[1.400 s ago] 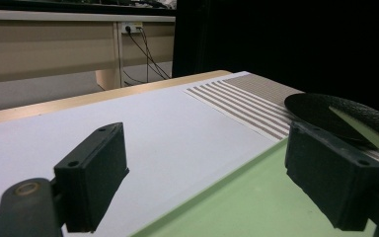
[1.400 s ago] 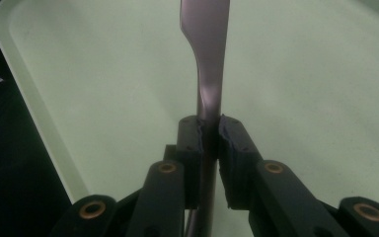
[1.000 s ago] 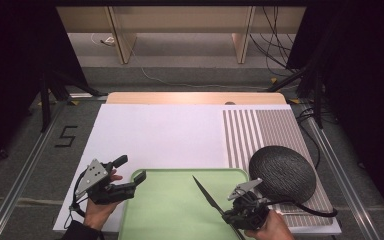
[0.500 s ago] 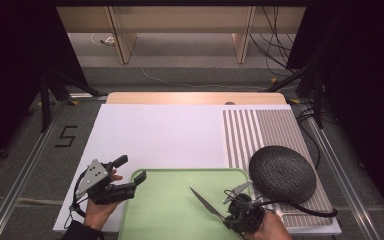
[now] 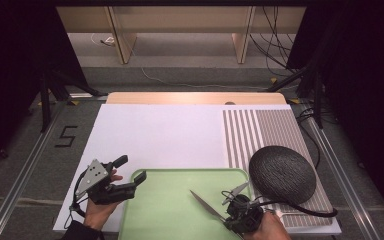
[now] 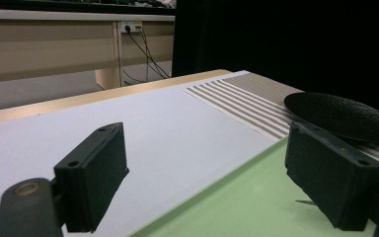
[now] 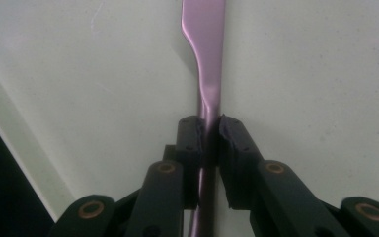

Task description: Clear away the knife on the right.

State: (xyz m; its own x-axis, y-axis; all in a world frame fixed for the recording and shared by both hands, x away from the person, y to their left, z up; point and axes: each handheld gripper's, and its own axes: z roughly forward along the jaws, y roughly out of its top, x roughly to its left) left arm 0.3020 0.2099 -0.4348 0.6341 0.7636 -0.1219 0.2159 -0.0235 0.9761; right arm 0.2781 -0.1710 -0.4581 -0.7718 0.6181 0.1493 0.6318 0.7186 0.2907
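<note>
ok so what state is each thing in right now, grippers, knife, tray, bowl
left gripper: jaws open, nothing between them, held at the tray's left edge
right gripper: jaws shut on the knife
knife: clamped by its handle, blade out over the tray; whether it touches the tray I cannot tell
green tray: flat on the table, nothing lying loose in it
dark bowl: upside down on the striped mat, beside the tray

This looks like a lab recording bay, not a home. A white table (image 5: 155, 135) sits boxed in by black curtains (image 5: 10, 75), with aluminium rails (image 5: 25, 170) along the grey carpet floor and a taped number 5 (image 5: 66, 136) beside it. Beyond the table's far edge stand plain wooden desks (image 5: 180, 30), loose cables (image 5: 275, 45) and a wall socket (image 6: 128, 25).
</note>
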